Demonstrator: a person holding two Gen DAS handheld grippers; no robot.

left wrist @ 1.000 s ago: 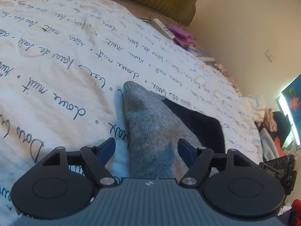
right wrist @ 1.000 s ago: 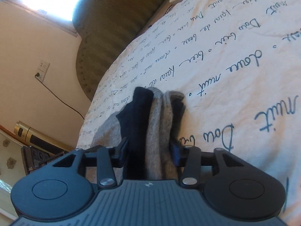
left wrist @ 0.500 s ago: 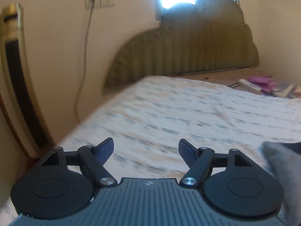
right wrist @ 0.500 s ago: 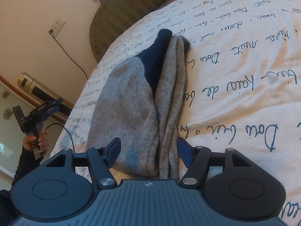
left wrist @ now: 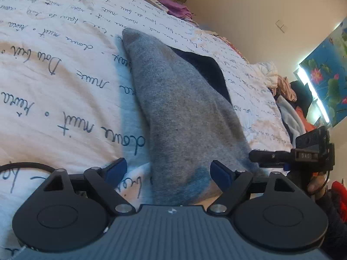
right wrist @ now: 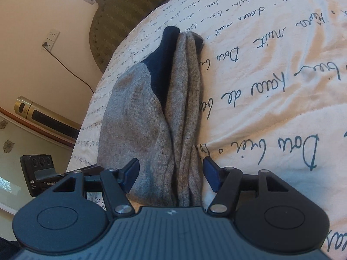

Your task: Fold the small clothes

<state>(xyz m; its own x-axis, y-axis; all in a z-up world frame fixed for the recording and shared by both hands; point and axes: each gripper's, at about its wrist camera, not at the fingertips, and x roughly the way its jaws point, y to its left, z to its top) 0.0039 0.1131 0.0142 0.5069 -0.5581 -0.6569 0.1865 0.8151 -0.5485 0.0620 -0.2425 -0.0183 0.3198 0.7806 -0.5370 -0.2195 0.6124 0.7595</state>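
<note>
Item: grey knit sock [left wrist: 182, 117] with a dark navy heel patch [left wrist: 201, 69], lying flat on the bed's script-printed bedspread [left wrist: 54, 69], one end reaching in between the fingers of each gripper. In the right wrist view the sock [right wrist: 138, 117] shows bunched lengthwise into soft ridges [right wrist: 186, 99] along one side; whether this is 1 sock or a stacked pair, I cannot tell.

Handling, as judged: light, limp, no stiffness at all; it will droop from any single hold and its layers may slide apart. The knit looks grippy rather than slick. Nothing fragile.

Where to take hold, as judged: at an end, pinching through every layer together, close to the edge so the fold line stays straight. The ridged side needs a deeper bite.

Left gripper [left wrist: 168, 172]: jaws spread wide, straddling 1 end of the sock, grasping nothing.

Right gripper [right wrist: 171, 174]: jaws likewise spread, cloth between them but not pinched.

Also present: olive headboard [right wrist: 128, 10], wall socket with cable [right wrist: 51, 40], heaped clothes [left wrist: 286, 91] past the bed's far edge.
</note>
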